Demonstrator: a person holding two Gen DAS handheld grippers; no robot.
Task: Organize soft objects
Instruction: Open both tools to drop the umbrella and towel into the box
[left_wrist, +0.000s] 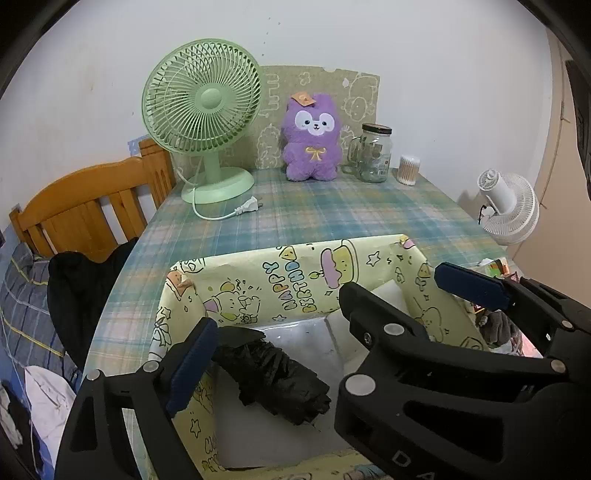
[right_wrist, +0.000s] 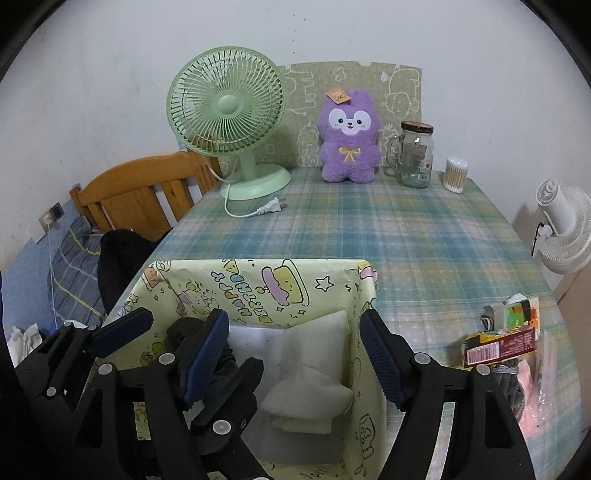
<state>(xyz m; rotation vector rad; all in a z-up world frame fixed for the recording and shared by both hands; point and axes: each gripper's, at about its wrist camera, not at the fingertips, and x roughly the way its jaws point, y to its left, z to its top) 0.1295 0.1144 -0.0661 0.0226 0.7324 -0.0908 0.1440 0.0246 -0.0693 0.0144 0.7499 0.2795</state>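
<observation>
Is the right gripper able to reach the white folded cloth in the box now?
Probably yes. The right gripper is open just above the white folded cloth, nothing lies between them, and the yellow box is open on top.

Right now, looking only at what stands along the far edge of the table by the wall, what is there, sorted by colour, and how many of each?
Green: 1, the desk fan
Purple: 1, the plush toy
Clear glass: 1, the jar with a handle
White: 1, the cotton swab tub
Total: 4
</observation>
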